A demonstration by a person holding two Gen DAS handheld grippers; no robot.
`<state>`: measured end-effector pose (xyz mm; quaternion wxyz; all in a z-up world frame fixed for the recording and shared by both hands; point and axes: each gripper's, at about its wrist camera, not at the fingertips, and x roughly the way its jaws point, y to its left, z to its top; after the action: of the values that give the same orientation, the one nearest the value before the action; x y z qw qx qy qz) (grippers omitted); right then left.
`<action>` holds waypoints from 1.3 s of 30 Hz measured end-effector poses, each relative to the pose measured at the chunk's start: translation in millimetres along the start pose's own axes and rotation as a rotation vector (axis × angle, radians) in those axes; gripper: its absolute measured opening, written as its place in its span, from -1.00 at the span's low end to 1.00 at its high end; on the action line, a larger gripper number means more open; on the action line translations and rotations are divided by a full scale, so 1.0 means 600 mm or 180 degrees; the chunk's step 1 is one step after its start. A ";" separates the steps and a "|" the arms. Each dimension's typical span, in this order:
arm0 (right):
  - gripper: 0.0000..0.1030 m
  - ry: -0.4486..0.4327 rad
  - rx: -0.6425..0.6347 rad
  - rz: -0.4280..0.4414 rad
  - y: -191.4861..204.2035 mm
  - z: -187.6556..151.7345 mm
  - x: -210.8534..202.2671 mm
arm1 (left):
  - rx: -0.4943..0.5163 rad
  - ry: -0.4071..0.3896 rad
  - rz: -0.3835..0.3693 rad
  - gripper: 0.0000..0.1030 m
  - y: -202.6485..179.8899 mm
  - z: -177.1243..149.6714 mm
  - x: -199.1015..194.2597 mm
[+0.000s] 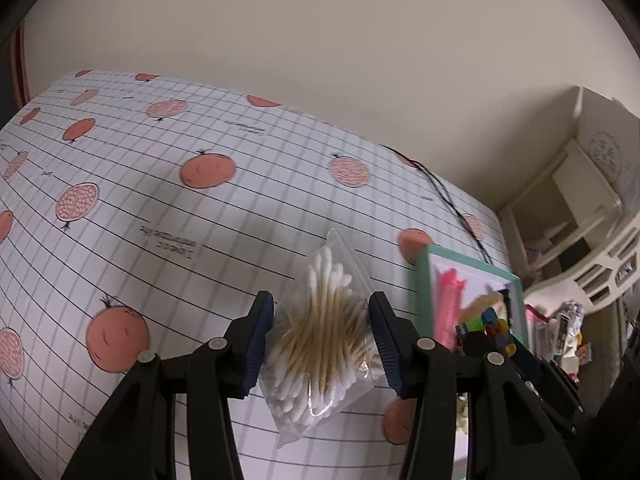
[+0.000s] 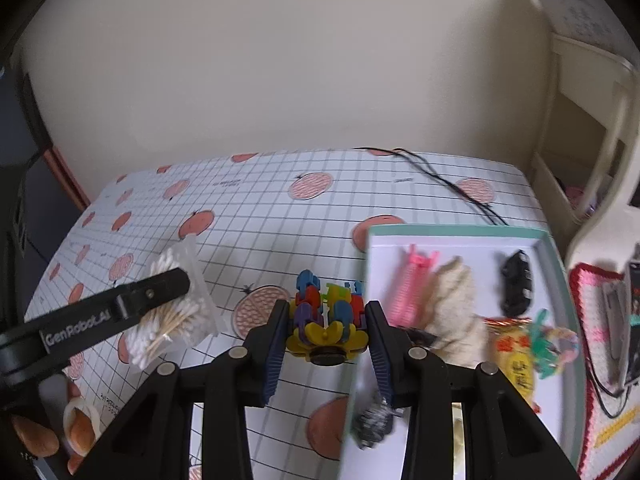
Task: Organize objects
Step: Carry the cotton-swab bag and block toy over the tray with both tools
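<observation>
Two handheld grippers each carried an item above a table covered in a fruit-print grid cloth (image 1: pixel 168 200).

The left gripper (image 1: pixel 321 322) held a clear bag of cotton swabs (image 1: pixel 324 340) squeezed between its blue pads, the bag lifted clear of the cloth with its ends sticking out above and below the jaws. The right gripper (image 2: pixel 327 330) was clamped on a multicoloured plastic block toy (image 2: pixel 326 320), which sat between its pads just left of a teal-rimmed white tray (image 2: pixel 558 272). That tray held a pink comb (image 2: pixel 412 292), a cream cloth (image 2: pixel 456 308), a black object (image 2: pixel 516 284) and a yellow packet (image 2: pixel 516 356).
</observation>
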<state>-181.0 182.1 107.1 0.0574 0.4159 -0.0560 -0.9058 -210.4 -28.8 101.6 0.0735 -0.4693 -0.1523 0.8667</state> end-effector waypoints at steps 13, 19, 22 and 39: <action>-0.21 -0.0102 0.0337 -0.0110 -0.115 -0.003 -0.039 | 0.0275 -0.0004 -0.0289 -0.01 -0.109 -0.040 -0.007; -0.21 -0.0075 0.0380 -0.0216 -0.146 -0.010 -0.036 | 0.0453 0.0086 -0.0380 -0.01 -0.154 -0.062 0.008; -0.21 -0.0056 0.0398 -0.0259 -0.157 -0.013 -0.033 | 0.0558 0.0126 -0.0424 -0.01 -0.178 -0.076 0.015; -0.21 0.0092 0.0637 -0.0426 -0.225 -0.036 -0.014 | 0.0826 0.0297 -0.0473 -0.02 -0.240 -0.120 0.054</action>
<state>-166.8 315.6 79.3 -0.0441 0.4355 -0.1174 -0.8914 -170.0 129.9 86.9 0.2044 -0.4830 -0.0697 0.8486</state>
